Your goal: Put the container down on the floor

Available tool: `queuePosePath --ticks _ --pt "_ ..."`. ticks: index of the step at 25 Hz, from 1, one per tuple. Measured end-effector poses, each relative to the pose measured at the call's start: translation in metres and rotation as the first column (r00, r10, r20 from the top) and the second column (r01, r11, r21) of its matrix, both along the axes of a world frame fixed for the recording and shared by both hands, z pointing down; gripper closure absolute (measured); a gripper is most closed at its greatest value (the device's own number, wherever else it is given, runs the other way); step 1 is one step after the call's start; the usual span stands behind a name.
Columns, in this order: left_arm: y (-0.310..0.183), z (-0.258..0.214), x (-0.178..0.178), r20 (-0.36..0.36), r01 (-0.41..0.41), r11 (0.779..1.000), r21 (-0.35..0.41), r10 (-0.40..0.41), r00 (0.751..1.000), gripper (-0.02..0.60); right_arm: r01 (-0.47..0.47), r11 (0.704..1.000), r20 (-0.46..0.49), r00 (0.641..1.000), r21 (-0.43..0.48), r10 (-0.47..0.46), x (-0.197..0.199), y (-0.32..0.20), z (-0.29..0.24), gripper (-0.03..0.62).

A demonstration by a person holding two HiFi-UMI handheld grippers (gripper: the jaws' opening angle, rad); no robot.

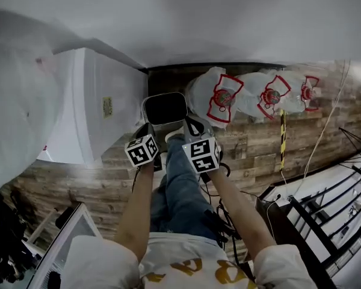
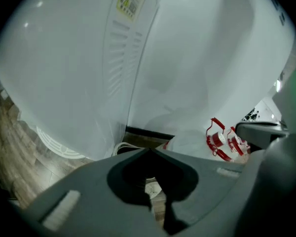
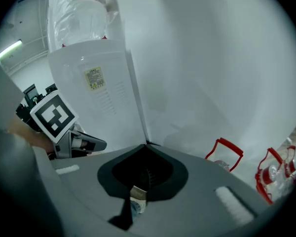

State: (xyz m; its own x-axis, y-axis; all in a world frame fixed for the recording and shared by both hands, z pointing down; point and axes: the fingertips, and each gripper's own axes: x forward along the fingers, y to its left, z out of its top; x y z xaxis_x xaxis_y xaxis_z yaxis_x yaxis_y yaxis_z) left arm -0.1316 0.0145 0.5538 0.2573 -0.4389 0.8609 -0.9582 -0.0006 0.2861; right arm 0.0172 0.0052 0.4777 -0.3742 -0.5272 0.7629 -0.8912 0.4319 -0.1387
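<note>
**Plank floor by the wall, container at the gripper tips**

Wood-plank floor (image 1: pixel 246 143) meets a white wall, with a water cooler (image 1: pixel 90 101) on the left and water jugs (image 1: pixel 219 95) on the right. Between them shows the container (image 1: pixel 165 108), open-topped, dark inside and pale at the rim. It looks like stiff, smooth plastic and is probably light, so the rim's near corners seem the surest hold. Both forearms reach forward and down, side by side over a jeans leg. The left hand-held gripper (image 1: pixel 148 128) and the right hand-held gripper (image 1: pixel 194 125) end at those corners. Whether the container rests on the floor or hangs, I cannot tell.

In the left gripper view the jaws are closed tip to tip, with nothing plainly between them, and the cooler fills the background.

In the right gripper view the jaws are likewise closed, with red jug handles off to the right.
</note>
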Motion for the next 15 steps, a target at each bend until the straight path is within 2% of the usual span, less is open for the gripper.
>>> queuePosePath --ticks 7,12,15 --pt "-0.004 -0.077 0.018 -0.122 -0.098 0.991 0.089 0.108 0.987 0.581 -0.008 0.999 0.003 1.0 0.044 0.008 -0.012 -0.006 -0.052 0.566" --pt "-0.013 -0.138 0.021 -0.194 -0.1 0.976 0.194 0.138 0.971 0.581 -0.067 0.995 0.057 0.996 0.074 0.063 -0.011 0.003 -0.093 0.566" --pt "-0.017 -0.171 0.021 -0.202 -0.093 0.963 0.251 0.146 0.968 0.581 -0.082 0.991 0.087 0.993 0.106 0.073 -0.014 0.009 -0.123 0.566"
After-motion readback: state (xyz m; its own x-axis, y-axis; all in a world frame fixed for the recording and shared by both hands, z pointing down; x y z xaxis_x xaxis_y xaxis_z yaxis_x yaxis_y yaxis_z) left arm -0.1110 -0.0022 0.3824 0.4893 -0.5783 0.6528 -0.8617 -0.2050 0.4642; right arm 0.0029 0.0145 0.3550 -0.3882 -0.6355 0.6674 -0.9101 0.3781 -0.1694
